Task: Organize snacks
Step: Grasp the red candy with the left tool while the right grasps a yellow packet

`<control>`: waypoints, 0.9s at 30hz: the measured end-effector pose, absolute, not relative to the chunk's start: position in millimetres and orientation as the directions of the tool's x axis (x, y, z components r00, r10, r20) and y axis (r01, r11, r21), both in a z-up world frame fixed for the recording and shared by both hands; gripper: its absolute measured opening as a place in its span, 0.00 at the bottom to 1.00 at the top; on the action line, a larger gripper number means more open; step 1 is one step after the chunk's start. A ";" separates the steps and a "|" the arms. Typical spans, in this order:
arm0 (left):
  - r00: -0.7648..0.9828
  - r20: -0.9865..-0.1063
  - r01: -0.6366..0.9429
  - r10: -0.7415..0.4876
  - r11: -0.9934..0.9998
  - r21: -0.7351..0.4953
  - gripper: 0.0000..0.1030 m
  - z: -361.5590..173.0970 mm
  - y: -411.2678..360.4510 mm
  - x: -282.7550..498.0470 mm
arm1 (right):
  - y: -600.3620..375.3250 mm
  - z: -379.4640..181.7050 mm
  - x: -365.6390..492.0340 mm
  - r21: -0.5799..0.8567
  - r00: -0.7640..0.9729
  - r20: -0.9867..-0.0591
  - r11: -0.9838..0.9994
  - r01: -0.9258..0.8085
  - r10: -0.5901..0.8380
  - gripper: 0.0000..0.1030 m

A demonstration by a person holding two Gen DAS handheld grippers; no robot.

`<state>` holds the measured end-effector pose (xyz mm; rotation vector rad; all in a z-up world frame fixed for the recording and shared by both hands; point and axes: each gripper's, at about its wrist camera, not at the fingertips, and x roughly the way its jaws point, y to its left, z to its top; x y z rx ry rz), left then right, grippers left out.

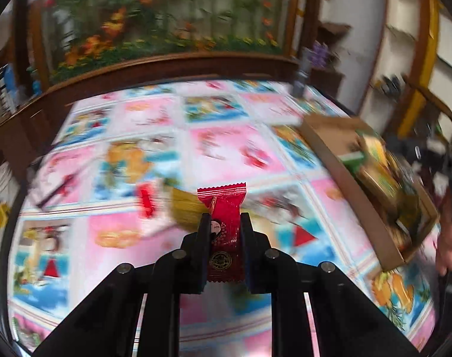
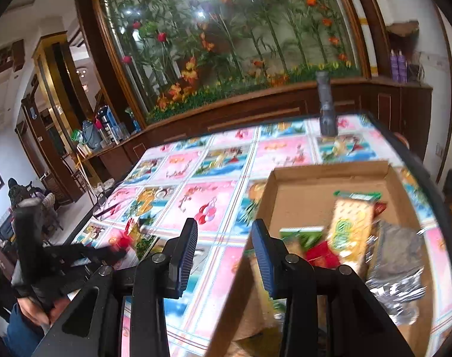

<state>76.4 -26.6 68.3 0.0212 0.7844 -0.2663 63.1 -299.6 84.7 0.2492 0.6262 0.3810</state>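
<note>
Left tool [image 1: 225, 223] clamped on red snack packet [image 1: 224, 232]; right tool [image 2: 224, 238] agape, empty. Carry over cardboard box [image 1: 345, 178] rim, release low among snacks.

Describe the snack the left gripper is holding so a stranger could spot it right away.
Find the table with the pink and blue cartoon cloth. Above it, the left gripper has its jaws shut on a red snack packet. Unlike the yellow and green packs in the cardboard box, it has zigzag ends and a gold seal.

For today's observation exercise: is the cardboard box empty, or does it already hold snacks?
Already holding snacks. The cardboard box contains a yellow cracker packet, a silver foil packet and a red packet.
</note>
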 end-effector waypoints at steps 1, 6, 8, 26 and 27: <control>0.682 -0.699 0.222 -0.216 0.971 -0.085 0.17 69.3 -17.0 78.5 | -294.6 83.4 65.6 0.360 0.726 -0.528 0.891 -0.278 0.440 0.40; 0.700 -0.693 0.125 -0.174 0.985 -0.121 0.17 73.2 24.2 88.7 | -241.7 78.4 75.4 0.430 0.610 -0.563 0.828 -0.360 0.557 0.54; 0.706 -0.690 0.107 -0.157 0.988 -0.114 0.17 73.2 30.6 89.4 | -215.0 72.1 84.9 0.468 0.565 -0.575 0.805 -0.365 0.591 0.59; 0.694 -0.693 0.054 -0.194 0.974 -0.219 0.17 70.7 60.9 95.6 | -84.6 12.8 157.1 0.365 0.370 -0.732 0.788 -0.495 0.572 0.64; 0.696 -0.691 0.055 -0.195 0.974 -0.219 0.17 71.4 60.6 94.9 | -79.2 12.7 150.4 0.307 0.395 -0.743 0.800 -0.515 0.540 0.64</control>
